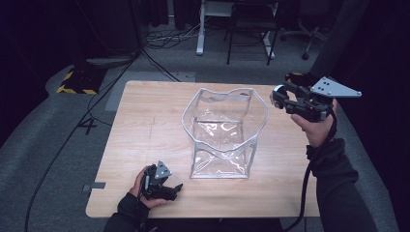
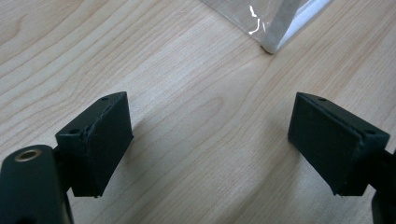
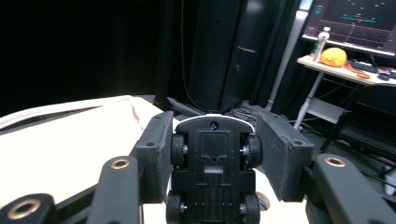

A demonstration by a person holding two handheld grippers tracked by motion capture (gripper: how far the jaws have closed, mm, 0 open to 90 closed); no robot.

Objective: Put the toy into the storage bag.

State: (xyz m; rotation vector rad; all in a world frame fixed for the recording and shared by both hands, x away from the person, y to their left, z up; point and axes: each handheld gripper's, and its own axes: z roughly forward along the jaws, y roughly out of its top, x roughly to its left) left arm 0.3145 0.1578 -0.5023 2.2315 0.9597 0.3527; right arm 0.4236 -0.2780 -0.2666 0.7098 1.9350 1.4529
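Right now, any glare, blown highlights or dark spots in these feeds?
High view: glints on the clear bag, dark surroundings. Left gripper view: soft jaw shadows on the table, a highlight on the bag corner. Right gripper view: tabletop overexposed, toy car underside dim but legible.

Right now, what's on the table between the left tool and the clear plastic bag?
Nothing but bare wood. In the left gripper view, empty tabletop runs from the open left tool up to the clear plastic bag corner.

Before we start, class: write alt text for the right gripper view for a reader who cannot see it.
A toy car, underside toward the camera with four black wheels showing, is clamped between the right claw's two black jaws. Behind lie a pale tabletop and a dark room.
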